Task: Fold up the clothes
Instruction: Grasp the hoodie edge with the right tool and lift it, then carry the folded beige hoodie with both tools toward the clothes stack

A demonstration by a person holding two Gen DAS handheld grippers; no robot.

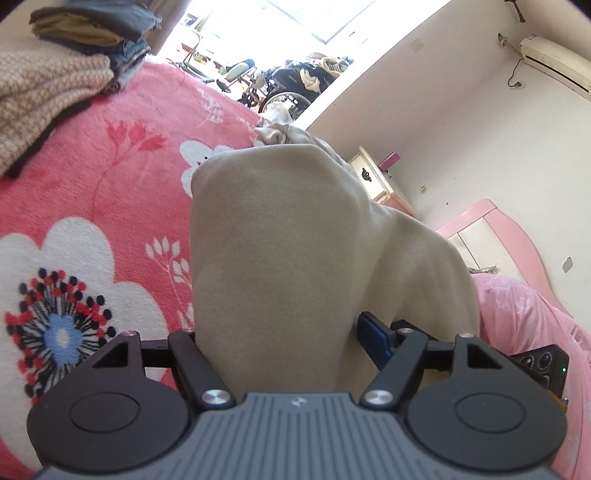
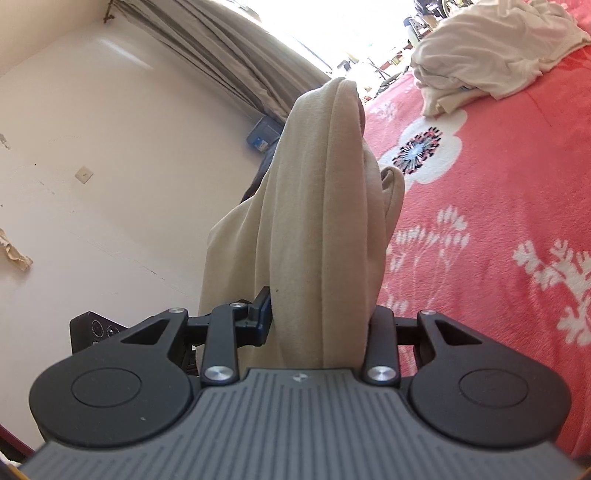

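Observation:
A beige garment [image 1: 273, 229] hangs lifted above the bed, bunched into thick folds. In the left wrist view my left gripper [image 1: 280, 328] is shut on a wide bundle of it. The cloth fills the gap and hides the left finger, while the blue pad [image 1: 373, 332] of the right finger shows at its edge. In the right wrist view the same beige garment [image 2: 317, 206] rises in a narrow, rolled ridge. My right gripper [image 2: 319, 310] is shut on it, and its blue left pad [image 2: 263, 310] presses the cloth's side.
A red floral blanket [image 1: 110, 184] covers the bed. Folded clothes [image 1: 92, 33] and a knitted textile [image 1: 44, 92] lie at its far left. A crumpled white garment [image 2: 498, 48] lies on the blanket [image 2: 498, 184]. A pink headboard [image 1: 491, 229], pink quilt [image 1: 535, 325] and nightstand [image 1: 373, 177] stand to the right.

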